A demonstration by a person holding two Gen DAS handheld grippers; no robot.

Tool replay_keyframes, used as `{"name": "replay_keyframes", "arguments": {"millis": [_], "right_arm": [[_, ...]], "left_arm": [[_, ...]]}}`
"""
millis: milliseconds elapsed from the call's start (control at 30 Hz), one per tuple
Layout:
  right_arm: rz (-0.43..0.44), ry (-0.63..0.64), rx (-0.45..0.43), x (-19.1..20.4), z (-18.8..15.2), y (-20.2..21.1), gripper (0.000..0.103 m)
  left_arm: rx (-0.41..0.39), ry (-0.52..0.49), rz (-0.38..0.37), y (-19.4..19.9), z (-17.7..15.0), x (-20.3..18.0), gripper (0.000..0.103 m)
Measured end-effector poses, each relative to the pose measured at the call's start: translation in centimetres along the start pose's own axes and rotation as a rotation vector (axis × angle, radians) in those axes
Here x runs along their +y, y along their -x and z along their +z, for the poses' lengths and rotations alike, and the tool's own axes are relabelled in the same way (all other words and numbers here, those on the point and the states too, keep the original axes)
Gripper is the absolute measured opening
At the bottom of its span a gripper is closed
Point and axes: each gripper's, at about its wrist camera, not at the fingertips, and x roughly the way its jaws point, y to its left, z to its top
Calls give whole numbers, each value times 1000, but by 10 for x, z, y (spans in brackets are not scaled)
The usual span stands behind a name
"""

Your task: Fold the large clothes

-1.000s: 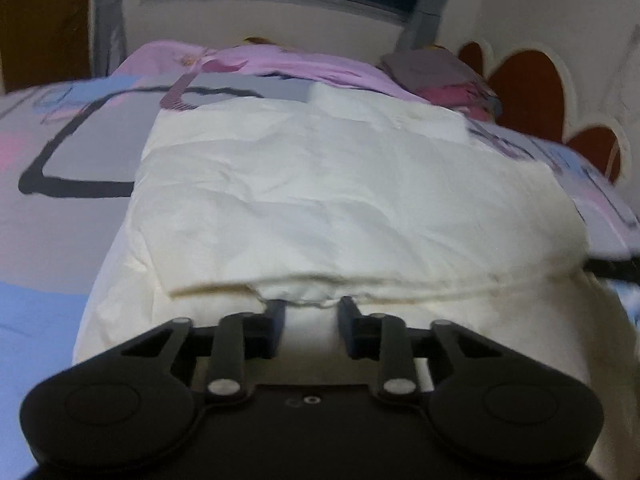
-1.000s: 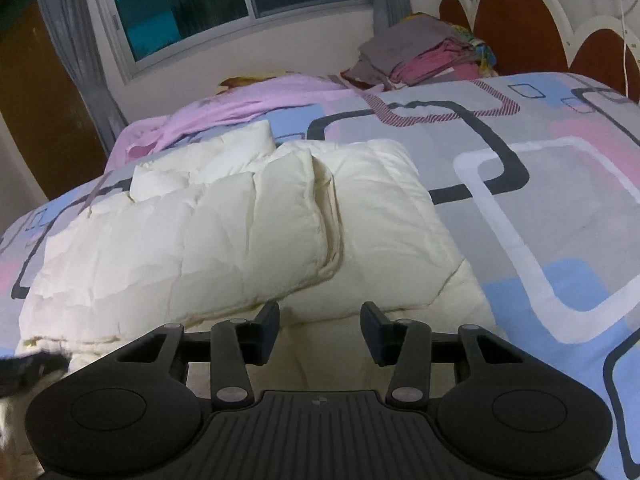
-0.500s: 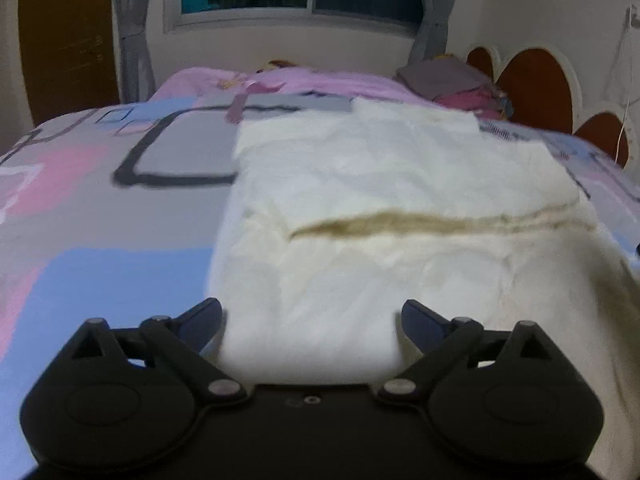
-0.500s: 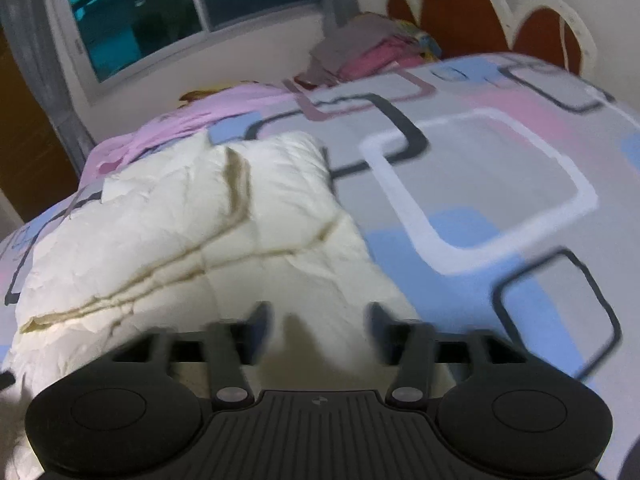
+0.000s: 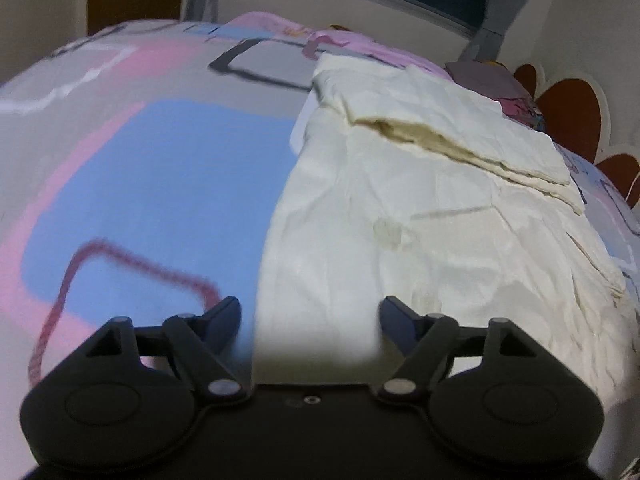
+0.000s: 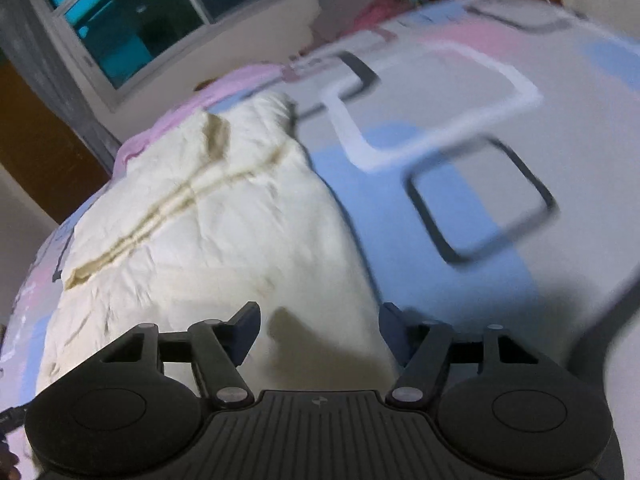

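Observation:
A large cream garment (image 5: 420,200) lies spread on the bed, with its far part folded over toward me into a doubled layer (image 5: 440,120). My left gripper (image 5: 310,318) hovers over the garment's near left edge, jaws apart and closing, nothing pressed between them. In the right wrist view the same cream garment (image 6: 208,224) fills the left half, its fold lines showing as dark creases. My right gripper (image 6: 320,328) sits over the garment's near right edge, jaws apart and closing, with cloth below them but not pinched.
The bed cover (image 5: 140,184) is patterned in blue, pink and grey with dark outlined squares (image 6: 480,200). A pile of folded clothes (image 5: 496,80) sits at the far side by the brown headboard (image 5: 572,116). A window (image 6: 132,20) and curtain stand behind the bed.
Both grippers let go of the folded edge, opened wide and pulled back toward me. The left swung out to the garment's left edge, the right to its right edge.

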Motion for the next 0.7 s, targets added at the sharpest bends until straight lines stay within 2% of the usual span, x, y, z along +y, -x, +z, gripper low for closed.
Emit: {"name": "replay_keyframes", "arguments": {"millis": [167, 300, 367, 400, 433, 500, 533, 567, 633, 700], "right_arm": [[90, -91, 63, -31, -23, 16, 66], [175, -142, 78, -39, -28, 15, 66], [229, -161, 89, -40, -23, 6, 65], [251, -164, 101, -40, -21, 0, 55], [261, -171, 120, -40, -18, -7, 51], [288, -179, 135, -41, -12, -15, 47], [297, -171, 150, -41, -12, -18, 39], [300, -159, 160, -40, -13, -20, 34], [318, -129, 161, -38, -16, -20, 18], [346, -123, 142, -40, -18, -13, 12]], "left_arm": [[19, 69, -34, 16, -25, 9, 71], [20, 93, -83, 14, -28, 13, 71], [36, 108, -156, 6, -20, 20, 81], [46, 119, -179, 3, -17, 22, 81], [57, 127, -197, 0, -12, 24, 80], [69, 128, -215, -4, -7, 26, 71], [67, 123, -205, -5, -7, 25, 58], [65, 110, -186, -5, -7, 24, 34], [67, 126, -212, -7, -10, 25, 16], [43, 143, -225, -5, -14, 24, 6]]}}
